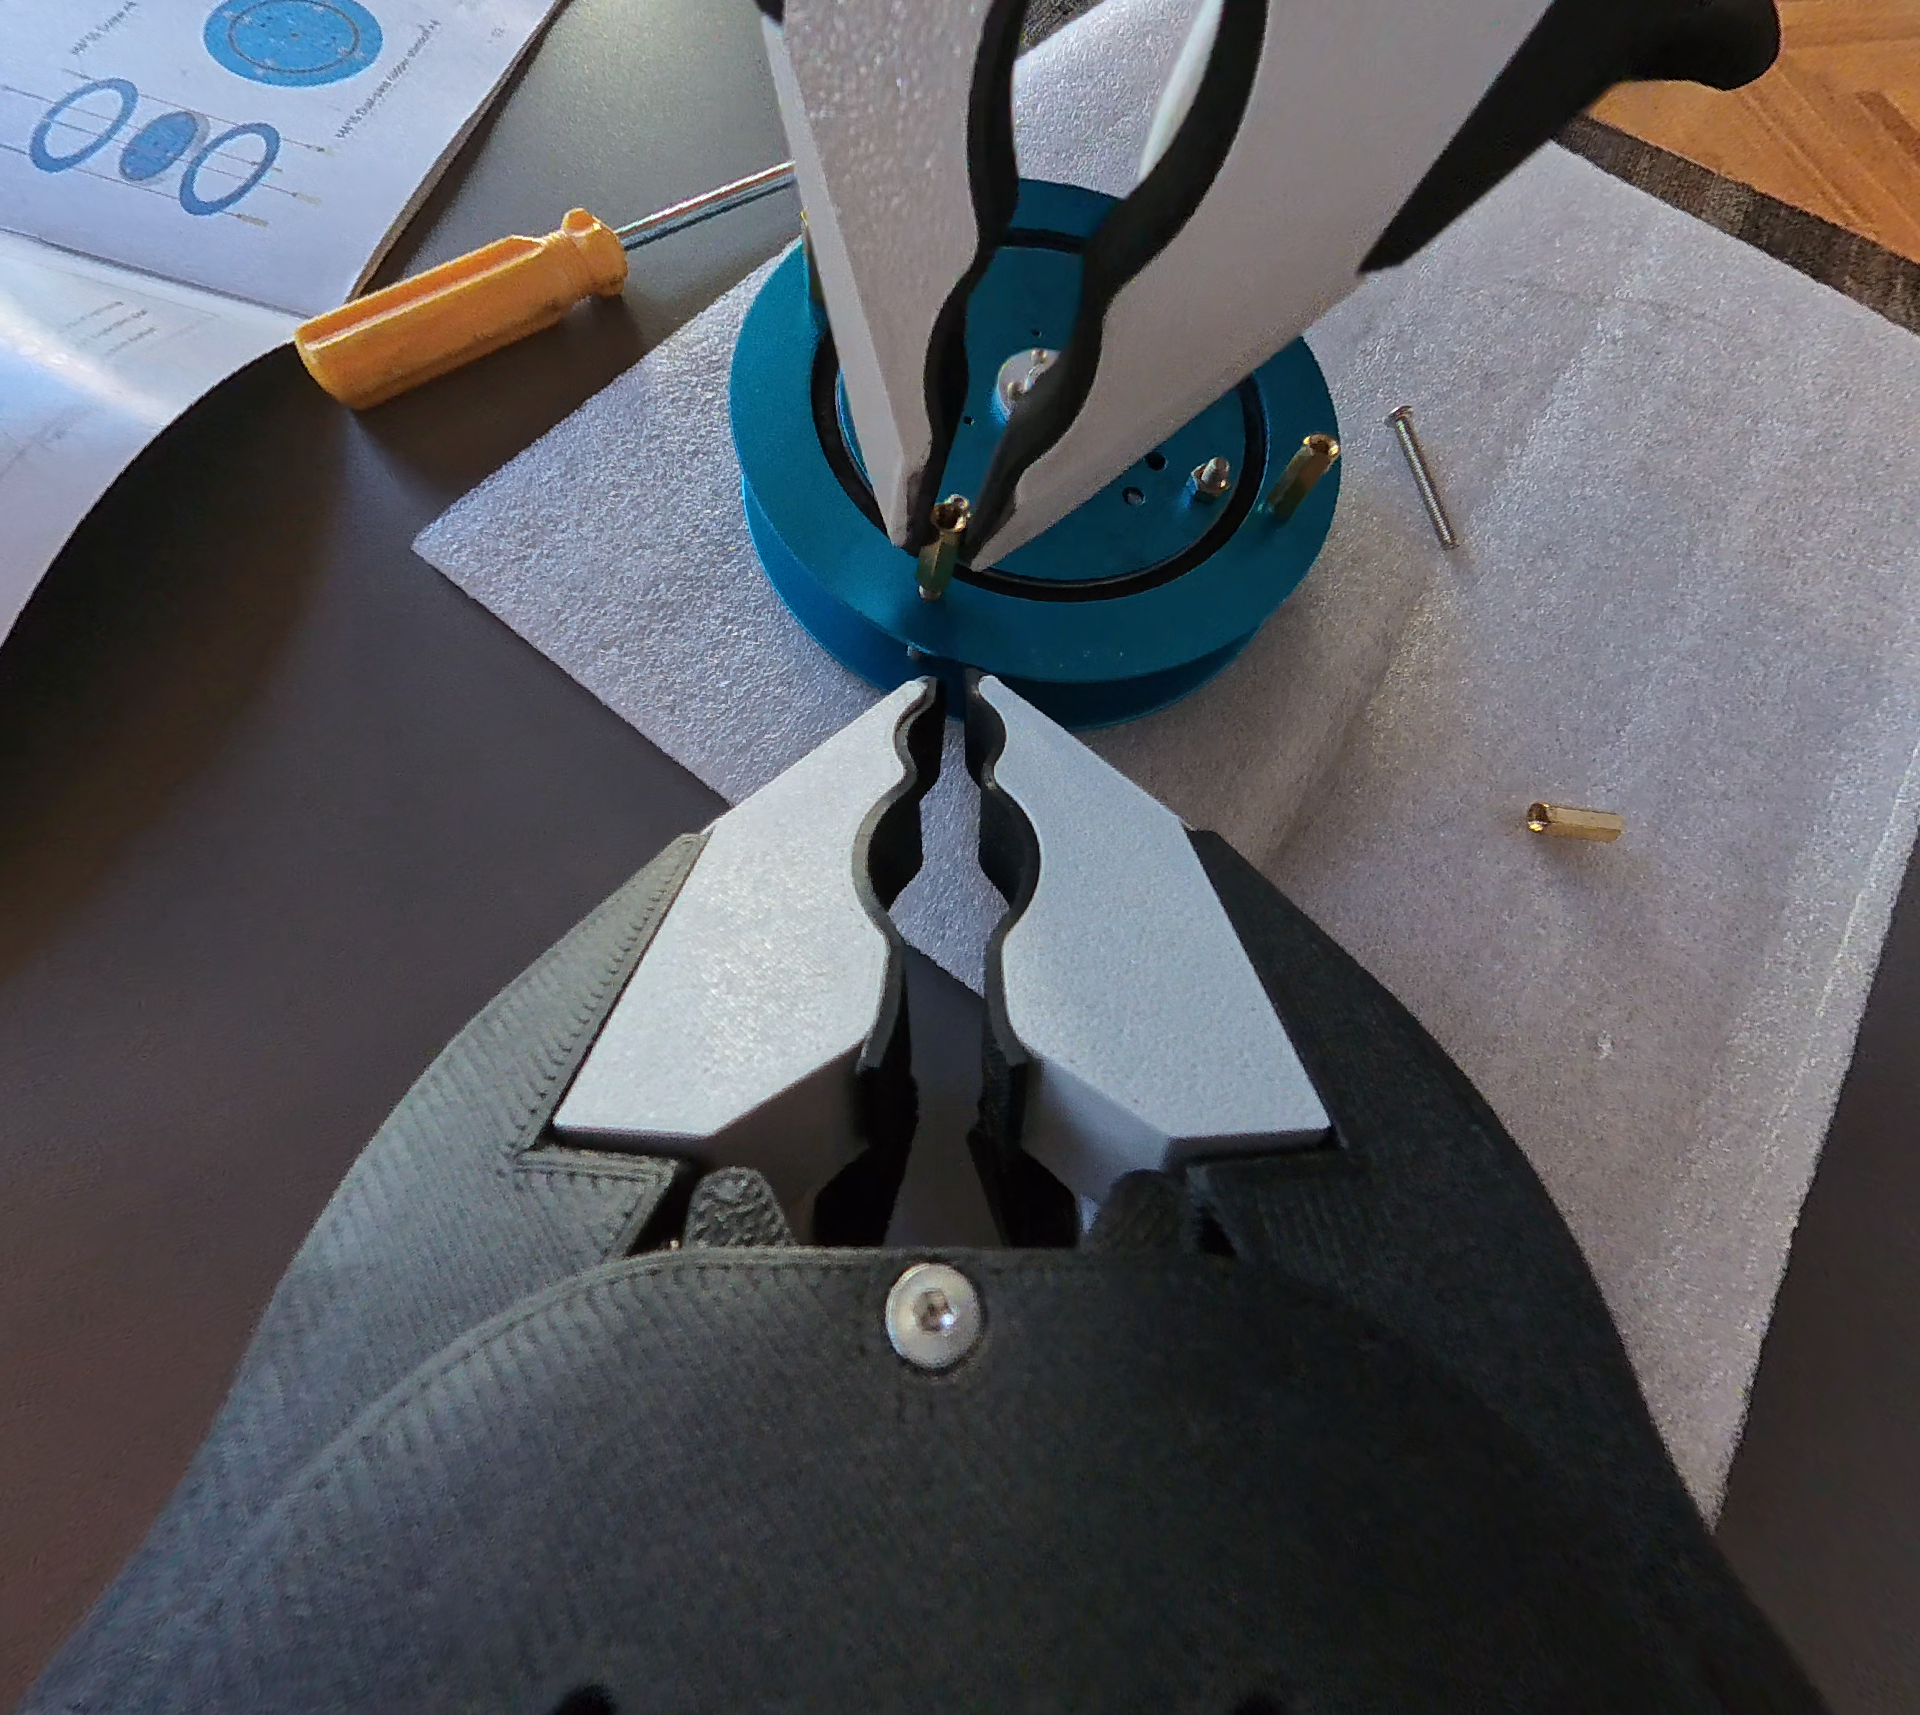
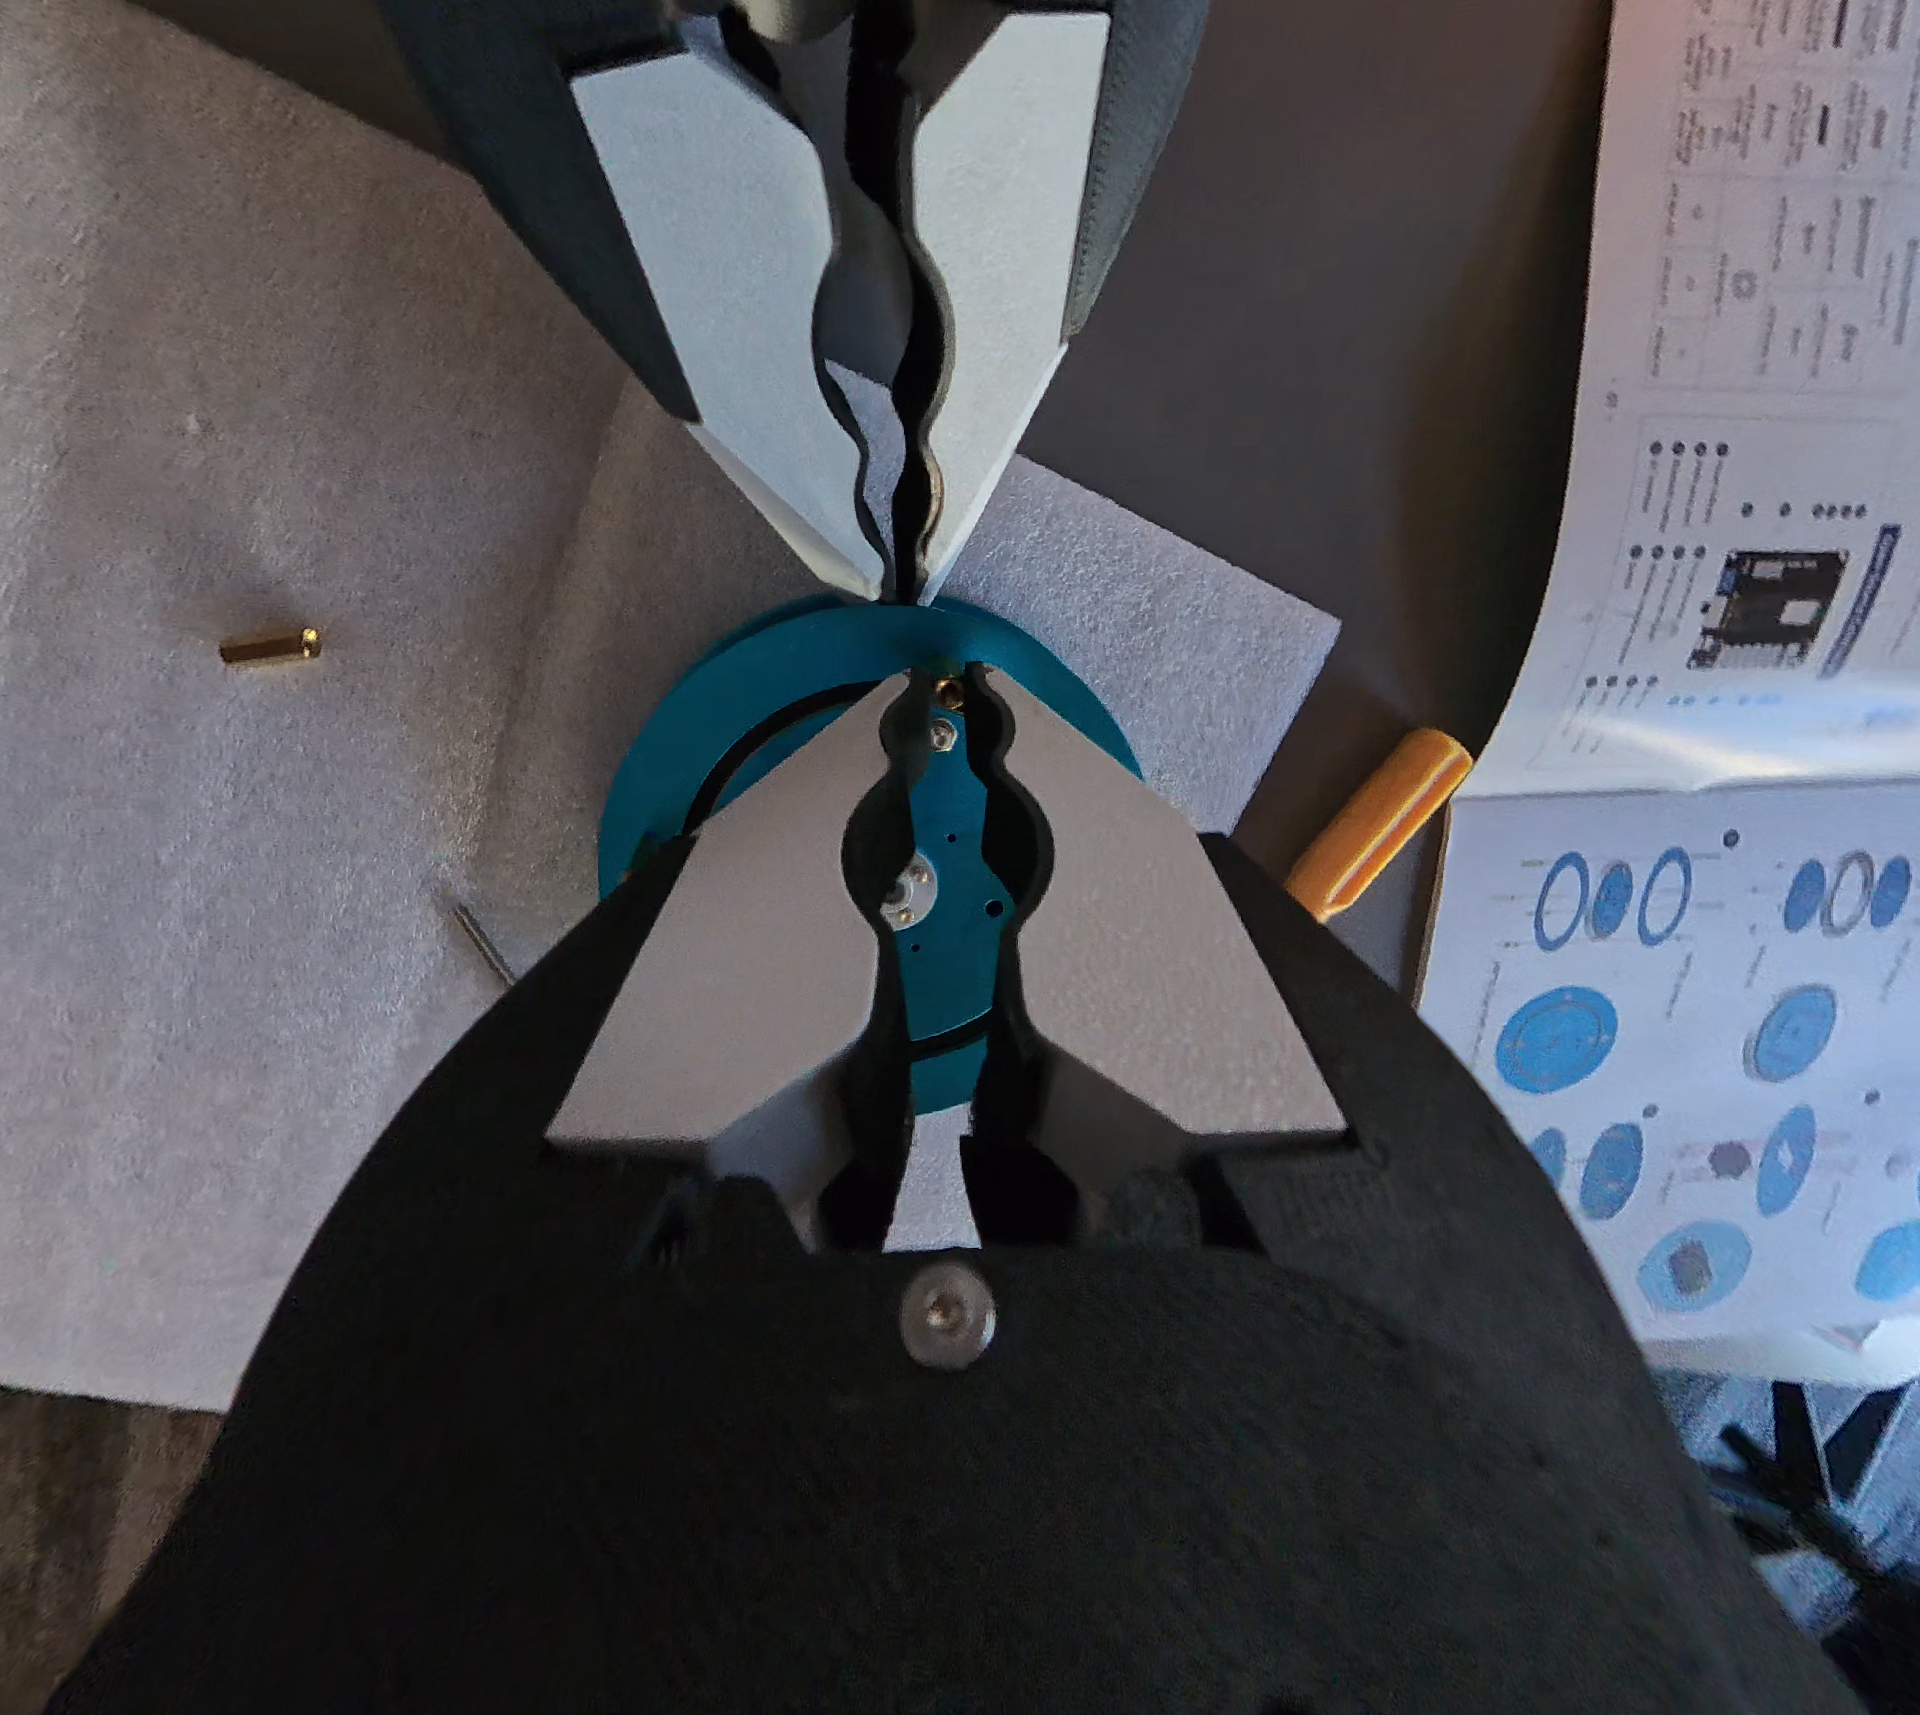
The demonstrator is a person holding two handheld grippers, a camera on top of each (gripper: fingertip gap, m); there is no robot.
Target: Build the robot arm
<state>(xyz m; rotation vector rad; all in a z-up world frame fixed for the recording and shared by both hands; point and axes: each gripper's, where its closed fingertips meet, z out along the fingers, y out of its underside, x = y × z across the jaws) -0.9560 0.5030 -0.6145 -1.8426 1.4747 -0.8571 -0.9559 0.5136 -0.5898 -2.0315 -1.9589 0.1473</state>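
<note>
While the blue wheel [image 1: 1039,616] sits on a white foam sheet [image 1: 1558,626] over the dark table [image 1: 260,730], the right gripper [image 1: 948,522] comes down from above with its tips pinched around the top of a brass post [image 1: 940,548] standing on the wheel's near rim. The left gripper [image 1: 951,694] rests low at the wheel's near edge, its jaws nearly closed with only a thin slit between them, gripping nothing that shows. A second brass post [image 1: 1299,476] stands on the rim to the right. A loose brass post [image 1: 1574,820] and a long screw [image 1: 1421,476] lie on the foam; a yellow-handled screwdriver [image 1: 462,320] lies beside printed sheets [image 1: 260,34].
</note>
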